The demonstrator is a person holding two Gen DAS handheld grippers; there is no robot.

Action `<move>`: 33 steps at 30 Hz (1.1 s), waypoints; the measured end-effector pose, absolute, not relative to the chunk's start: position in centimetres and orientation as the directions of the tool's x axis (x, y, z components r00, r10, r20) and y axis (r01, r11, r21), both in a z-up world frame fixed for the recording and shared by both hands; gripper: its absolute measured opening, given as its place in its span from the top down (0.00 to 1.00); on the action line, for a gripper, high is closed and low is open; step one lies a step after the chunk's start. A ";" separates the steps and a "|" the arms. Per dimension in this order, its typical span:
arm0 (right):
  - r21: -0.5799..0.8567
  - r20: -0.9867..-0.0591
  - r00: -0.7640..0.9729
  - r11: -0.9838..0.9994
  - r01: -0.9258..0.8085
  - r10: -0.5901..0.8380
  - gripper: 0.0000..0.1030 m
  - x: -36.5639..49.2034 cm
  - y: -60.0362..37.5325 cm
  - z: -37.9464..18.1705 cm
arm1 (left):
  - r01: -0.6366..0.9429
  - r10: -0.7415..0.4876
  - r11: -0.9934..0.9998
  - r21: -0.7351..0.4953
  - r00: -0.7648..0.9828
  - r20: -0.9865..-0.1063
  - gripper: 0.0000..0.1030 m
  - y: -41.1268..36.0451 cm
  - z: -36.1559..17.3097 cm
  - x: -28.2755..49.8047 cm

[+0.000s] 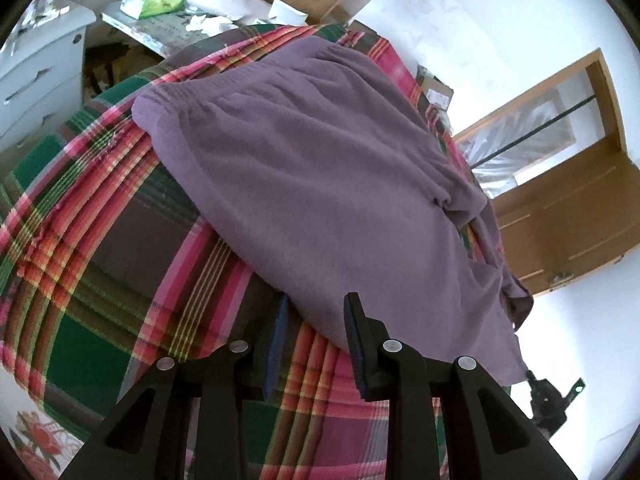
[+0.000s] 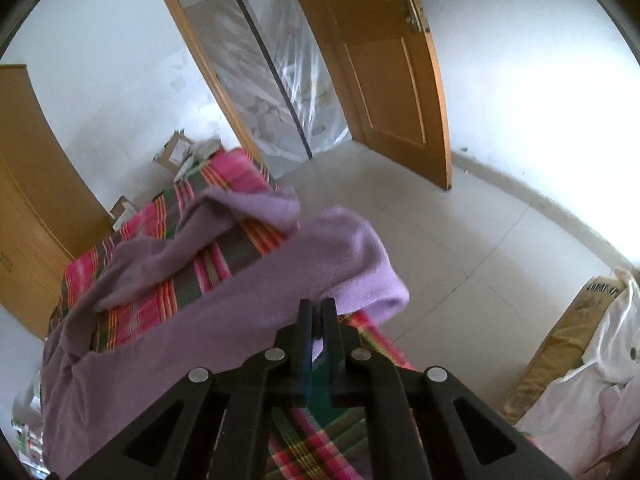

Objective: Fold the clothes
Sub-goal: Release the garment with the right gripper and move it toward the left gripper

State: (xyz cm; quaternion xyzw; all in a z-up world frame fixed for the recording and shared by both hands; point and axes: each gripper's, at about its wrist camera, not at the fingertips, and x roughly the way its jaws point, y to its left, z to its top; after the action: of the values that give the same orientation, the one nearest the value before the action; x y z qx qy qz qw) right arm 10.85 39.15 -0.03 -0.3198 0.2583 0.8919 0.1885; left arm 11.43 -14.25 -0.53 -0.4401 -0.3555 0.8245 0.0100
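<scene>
A purple garment [image 1: 320, 184] is spread on the plaid blanket [image 1: 112, 248]; the left gripper [image 1: 316, 320] is held released just over its near edge. The right gripper [image 2: 318, 312] is clenched, seemingly pinching a lifted fold of the garment, though the view is blurred.

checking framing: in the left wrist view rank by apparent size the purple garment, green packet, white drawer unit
1. purple garment, by far the largest
2. white drawer unit, partly cut off at the edge
3. green packet, smallest, though it is farthest away

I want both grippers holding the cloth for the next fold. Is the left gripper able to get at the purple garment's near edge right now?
Probably yes. The left gripper is open at the purple garment, whose near edge lies between its fingers on the plaid blanket, with nothing between.
</scene>
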 end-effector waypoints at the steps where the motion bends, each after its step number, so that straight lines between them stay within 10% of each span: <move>1: 0.340 -0.661 -0.729 -0.796 -0.501 0.177 0.96 11.1 39.3 0.4 | 0.297 0.327 -0.749 -0.592 -0.611 -0.721 0.72 -14.2 -0.5 11.4; 23: 0.179 -0.702 -0.637 -0.786 -0.591 0.319 0.93 15.0 37.1 -0.2 | 0.451 0.212 -0.617 -0.644 -0.694 -0.689 0.72 -20.8 0.2 13.8; 33: 0.148 -0.664 -0.732 -0.987 0.070 -0.152 0.74 9.4 19.9 2.1 | 0.479 0.227 -0.540 -0.692 -0.708 -0.668 0.71 -24.0 -0.5 13.1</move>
State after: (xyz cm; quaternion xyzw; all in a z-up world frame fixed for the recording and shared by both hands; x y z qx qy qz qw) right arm 9.41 19.88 2.14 -0.3610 0.0566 0.9289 -0.0596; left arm 13.11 -24.02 -0.47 -0.3734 -0.4729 0.7941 -0.0793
